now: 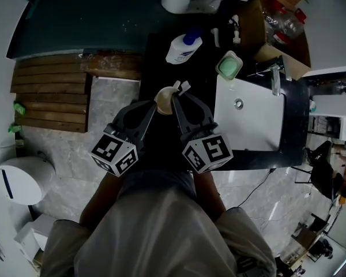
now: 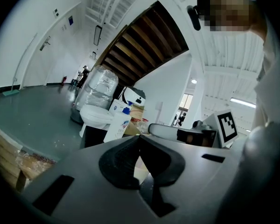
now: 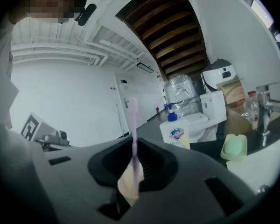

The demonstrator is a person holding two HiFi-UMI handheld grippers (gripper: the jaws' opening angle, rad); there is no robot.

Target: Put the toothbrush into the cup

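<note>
Nearest the head camera was the person's shirt (image 1: 161,229), with both marker cubes just above it and the two grippers converging over the dark counter (image 1: 161,56). The step in hand looked like lowering the brush into the cup. Doing it well would probably mean holding the cup steady and upright, lining the handle's lower end over the open mouth and going straight down. The brush should be let go only once the handle was well inside, so that it neither tipped the cup nor sprang out.

On the left, the left gripper (image 2: 139,143) had its jaws drawn together, apparently pinching the wall of the cream cup (image 1: 164,100), whose pale surface showed in the narrow gap between the pads. Just right of it, the right gripper (image 3: 133,146) was clamped tight on the lilac toothbrush (image 3: 133,120). The brush stood upright, head above the jaws and lower end at the cup's mouth; whether it had entered could not be told. Farther right sat a soap bottle (image 1: 183,48) and the white sink (image 1: 248,126).
</note>
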